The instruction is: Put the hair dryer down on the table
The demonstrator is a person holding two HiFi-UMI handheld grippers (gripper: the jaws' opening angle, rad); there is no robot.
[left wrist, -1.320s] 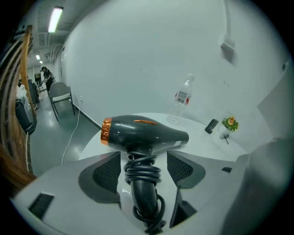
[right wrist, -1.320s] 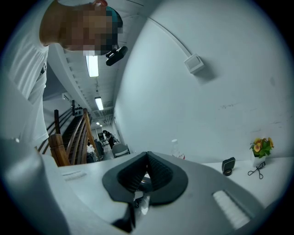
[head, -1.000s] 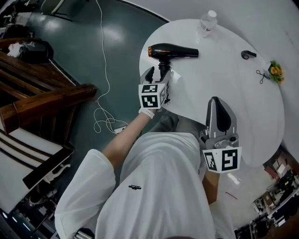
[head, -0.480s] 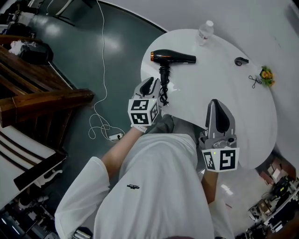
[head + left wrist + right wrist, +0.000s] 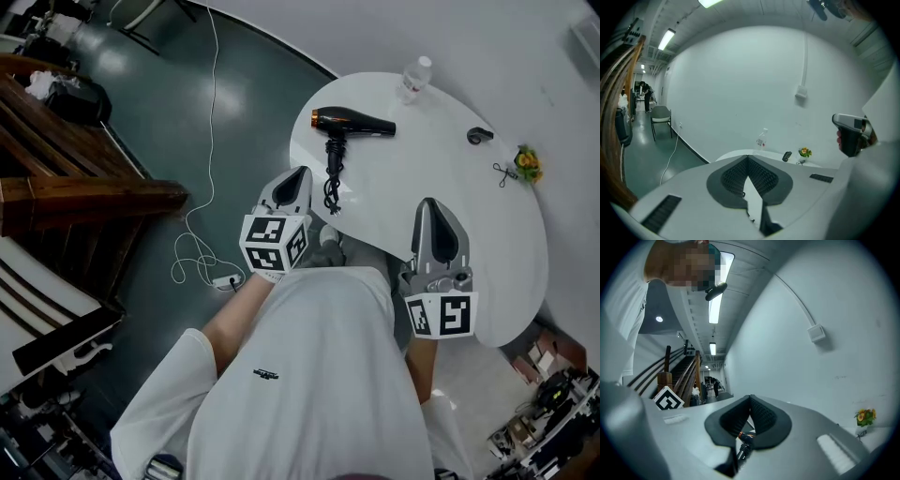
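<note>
The black hair dryer [image 5: 352, 123] with an orange rear ring lies on its side on the round white table [image 5: 441, 178], nozzle to the right. Its coiled cord [image 5: 331, 187] trails toward me. My left gripper [image 5: 297, 174] hangs at the table's near left edge, a short way back from the cord, shut and holding nothing [image 5: 748, 157]. My right gripper [image 5: 430, 202] hovers over the table's near side, also shut and empty [image 5: 750, 397]. In the right gripper view the hair dryer [image 5: 742, 446] shows below the jaws.
A water bottle [image 5: 412, 77] stands at the table's far edge. A small black object [image 5: 478, 136], scissors [image 5: 503, 172] and yellow flowers [image 5: 527, 162] lie at the right. A white cable with a power strip [image 5: 225, 279] runs over the floor; a wooden railing [image 5: 84, 197] is at the left.
My left gripper has let go of the hair dryer's handle, drawn back toward me and closed its jaws. The dryer stays lying on the table. The right gripper holds its place.
</note>
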